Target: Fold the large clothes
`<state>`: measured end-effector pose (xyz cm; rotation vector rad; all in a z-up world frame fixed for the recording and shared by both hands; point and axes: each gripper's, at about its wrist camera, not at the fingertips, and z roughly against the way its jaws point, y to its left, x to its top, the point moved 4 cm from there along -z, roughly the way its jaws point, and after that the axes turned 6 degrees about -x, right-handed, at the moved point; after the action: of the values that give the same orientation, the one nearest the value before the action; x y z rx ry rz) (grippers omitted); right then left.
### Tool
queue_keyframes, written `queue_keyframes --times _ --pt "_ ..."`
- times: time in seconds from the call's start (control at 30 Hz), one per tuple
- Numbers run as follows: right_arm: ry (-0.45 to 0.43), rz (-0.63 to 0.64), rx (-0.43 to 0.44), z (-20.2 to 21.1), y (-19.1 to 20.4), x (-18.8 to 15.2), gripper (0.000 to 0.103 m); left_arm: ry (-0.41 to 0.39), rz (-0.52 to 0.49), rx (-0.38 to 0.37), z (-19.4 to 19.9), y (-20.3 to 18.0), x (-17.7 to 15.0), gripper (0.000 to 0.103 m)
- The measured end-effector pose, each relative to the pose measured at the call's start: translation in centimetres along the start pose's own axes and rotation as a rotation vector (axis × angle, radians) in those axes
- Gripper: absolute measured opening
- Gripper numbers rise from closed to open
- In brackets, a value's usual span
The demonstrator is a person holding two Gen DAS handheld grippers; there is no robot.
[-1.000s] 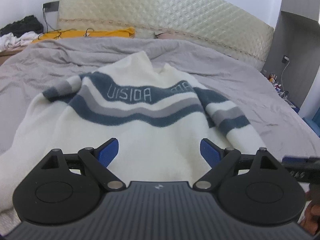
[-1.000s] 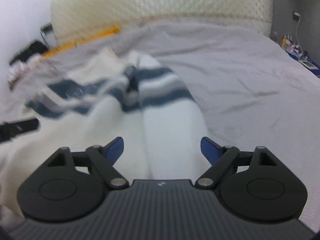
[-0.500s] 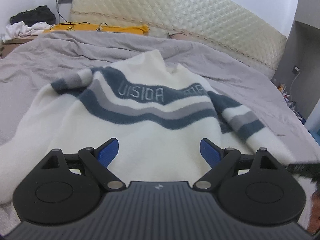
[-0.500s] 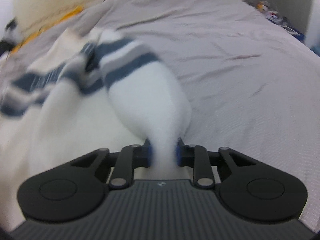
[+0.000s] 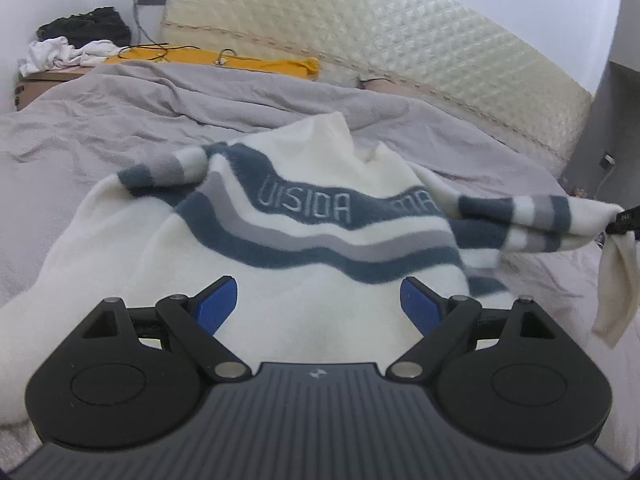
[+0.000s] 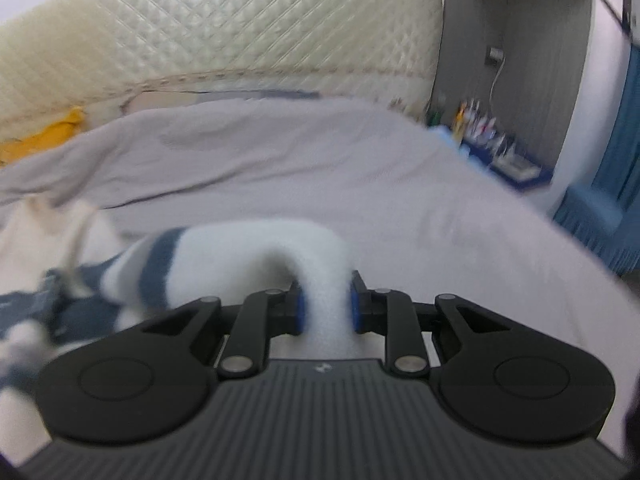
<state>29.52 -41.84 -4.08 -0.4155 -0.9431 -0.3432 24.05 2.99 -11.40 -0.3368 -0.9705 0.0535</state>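
Cream fleece sweater: striped sleeve is pinched by right gripper, raised at 3 o'clock; left gripper gapes empty. Next, sleeve folded across chest.

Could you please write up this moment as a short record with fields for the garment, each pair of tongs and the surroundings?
garment: white sweater with blue and grey stripes, spread front up on the grey bedcover
right tongs: have just closed on the sweater's sleeve; sleeve lifted clear of the bed, cuff end hanging
left tongs: open, nothing between the pads, over the sweater's lower body
other sleeve: lying on the bedcover
surroundings: quilted headboard, yellow cloth at the head of the bed
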Motion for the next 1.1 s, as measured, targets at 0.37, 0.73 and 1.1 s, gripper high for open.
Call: queue_keyframes --times 0.37,0.73,1.1 --pt "0.029 0.042 -0.186 -14.1 -2.4 3.1 0.024 0.036 0.04 0.045 -3.8 2.9 0.7 0.091" --pt "0.09 -0.048 -0.108 -19.2 -1.3 -2.7 0.042 0.049 -0.008 0.074 -5.7 3.8 1.2 0.091" --pt "0.018 -0.157 0.068 -7.2 -1.1 -1.7 0.075 0.021 -0.005 0.044 -3.0 3.5 1.6 0.091"
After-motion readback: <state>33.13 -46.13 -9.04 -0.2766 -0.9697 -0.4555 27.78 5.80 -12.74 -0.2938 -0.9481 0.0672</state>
